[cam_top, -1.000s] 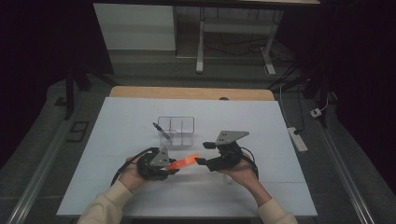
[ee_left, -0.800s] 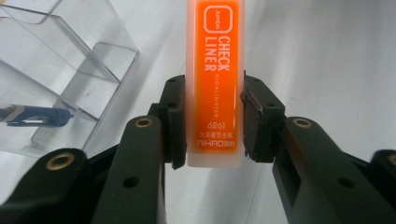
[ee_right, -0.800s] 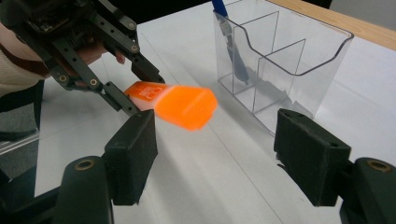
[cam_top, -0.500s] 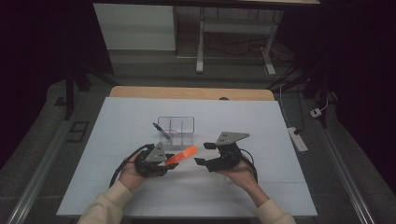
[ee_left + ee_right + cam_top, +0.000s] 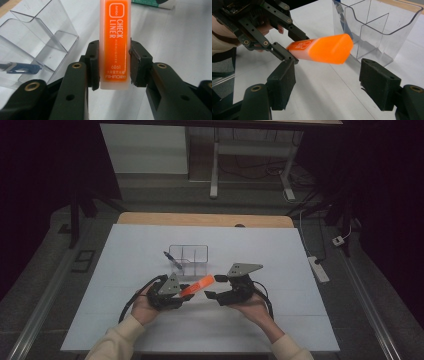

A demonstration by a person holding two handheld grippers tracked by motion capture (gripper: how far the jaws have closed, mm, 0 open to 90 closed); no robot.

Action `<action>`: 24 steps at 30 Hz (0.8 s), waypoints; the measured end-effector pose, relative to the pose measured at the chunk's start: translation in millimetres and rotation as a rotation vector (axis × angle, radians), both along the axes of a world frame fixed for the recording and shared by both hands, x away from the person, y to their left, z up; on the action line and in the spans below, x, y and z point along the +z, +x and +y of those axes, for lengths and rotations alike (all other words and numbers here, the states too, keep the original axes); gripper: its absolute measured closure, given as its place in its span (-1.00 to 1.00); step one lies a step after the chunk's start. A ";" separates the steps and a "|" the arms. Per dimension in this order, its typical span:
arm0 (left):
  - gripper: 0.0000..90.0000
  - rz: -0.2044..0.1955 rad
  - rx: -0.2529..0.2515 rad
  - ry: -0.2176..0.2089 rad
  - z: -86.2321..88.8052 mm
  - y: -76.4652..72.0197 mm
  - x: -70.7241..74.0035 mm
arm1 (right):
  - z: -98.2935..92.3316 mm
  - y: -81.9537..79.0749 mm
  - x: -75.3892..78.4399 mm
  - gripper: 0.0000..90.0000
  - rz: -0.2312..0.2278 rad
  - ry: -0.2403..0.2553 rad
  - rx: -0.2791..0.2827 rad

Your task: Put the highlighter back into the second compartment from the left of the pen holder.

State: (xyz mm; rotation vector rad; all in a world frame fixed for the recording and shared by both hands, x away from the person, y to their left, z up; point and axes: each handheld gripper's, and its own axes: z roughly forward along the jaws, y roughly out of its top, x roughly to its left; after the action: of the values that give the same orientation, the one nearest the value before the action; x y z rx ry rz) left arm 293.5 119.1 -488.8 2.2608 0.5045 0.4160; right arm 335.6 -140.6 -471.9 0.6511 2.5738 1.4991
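Orange highlighter sits clamped by its lower end in my left hand-held gripper, its capped end pointing toward my right hand-held gripper. That one's jaws stand apart, just short of the cap, gripping nothing. Beside us on the white counter stands a clear divided holder with a blue pen in it.

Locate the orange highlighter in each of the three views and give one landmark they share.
High view: orange highlighter low centre, between the grippers.
Left gripper view: upright at centre, clamped by the left gripper.
Right gripper view: slanting across upper centre.
Shared landmark: the clear plastic organizer.
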 end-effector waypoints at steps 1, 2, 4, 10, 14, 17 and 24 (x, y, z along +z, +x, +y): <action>0.44 0.000 -0.001 0.000 -0.5 0.2 -0.2 | 0.3 -0.1 -0.2 -0.37 0.001 0.002 0.000; 0.44 0.001 0.001 -0.004 -1.4 0.2 -0.6 | 0.8 -0.2 -0.4 -0.36 0.003 0.004 -0.001; 0.44 0.002 -0.002 -0.004 -3.0 0.3 -1.3 | 1.7 -0.5 -0.7 -0.35 0.002 -0.001 0.000; 0.44 0.002 -0.005 -0.007 -7.9 0.1 -2.6 | 5.6 -1.8 -2.6 -0.29 0.012 0.004 0.006; 0.44 0.002 -0.002 -0.007 -10.9 0.1 -3.9 | 6.6 -2.2 -2.9 -0.28 0.011 0.010 -0.006; 0.43 0.000 -0.004 -0.006 -13.8 0.0 -4.8 | 5.5 -1.1 -3.2 -0.23 0.023 0.031 -0.020; 0.43 -0.002 0.000 0.025 -22.6 0.6 -9.0 | 2.2 0.7 -2.9 0.06 0.040 0.058 -0.054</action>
State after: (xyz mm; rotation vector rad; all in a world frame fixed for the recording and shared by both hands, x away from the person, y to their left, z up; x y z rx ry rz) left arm 294.1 96.5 -497.8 2.2836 0.5013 0.4273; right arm 336.4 -138.4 -474.8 0.7584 2.5288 1.5649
